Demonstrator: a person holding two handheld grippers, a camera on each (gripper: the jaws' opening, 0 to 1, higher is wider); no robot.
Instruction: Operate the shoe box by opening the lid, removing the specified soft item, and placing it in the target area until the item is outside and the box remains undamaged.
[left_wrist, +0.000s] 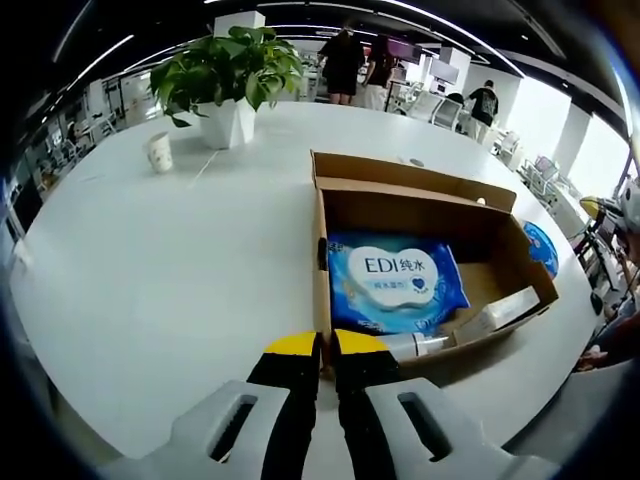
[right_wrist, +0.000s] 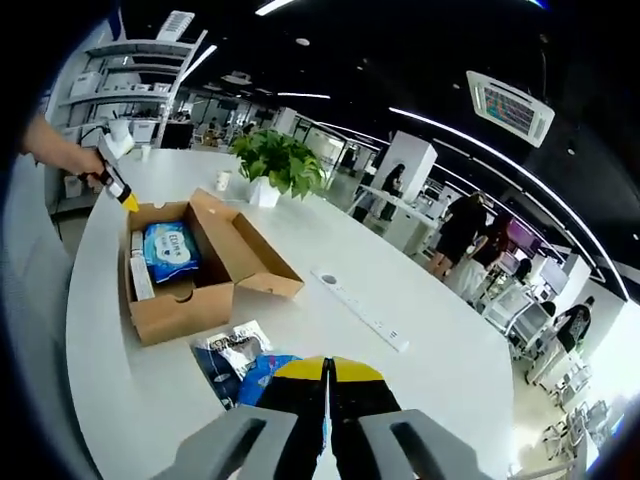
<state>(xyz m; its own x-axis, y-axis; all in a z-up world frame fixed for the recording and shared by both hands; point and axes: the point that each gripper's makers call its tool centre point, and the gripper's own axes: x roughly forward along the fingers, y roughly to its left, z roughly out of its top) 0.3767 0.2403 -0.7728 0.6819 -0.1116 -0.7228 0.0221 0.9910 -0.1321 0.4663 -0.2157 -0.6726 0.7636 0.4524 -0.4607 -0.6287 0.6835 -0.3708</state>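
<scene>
The brown cardboard shoe box (left_wrist: 335, 205) lies open on the white table, its lid (left_wrist: 410, 172) folded back on the far side. Inside it lie a blue wet-wipe pack (left_wrist: 395, 283) and a white tube (left_wrist: 490, 318). My left gripper (left_wrist: 328, 346) is shut on the box's near corner wall. In the right gripper view the box (right_wrist: 180, 305) sits left of centre, the wipe pack (right_wrist: 170, 250) inside, and a hand holds the left gripper (right_wrist: 128, 200) at its far corner. My right gripper (right_wrist: 328, 368) is shut and raised above the table, nothing in it.
A blue packet (right_wrist: 262, 378) and a silvery packet (right_wrist: 235, 350) lie on the table beside the box. A potted plant (left_wrist: 230, 80) and a paper cup (left_wrist: 159, 152) stand at the far side. A white strip (right_wrist: 360, 305) lies on the table. People stand beyond.
</scene>
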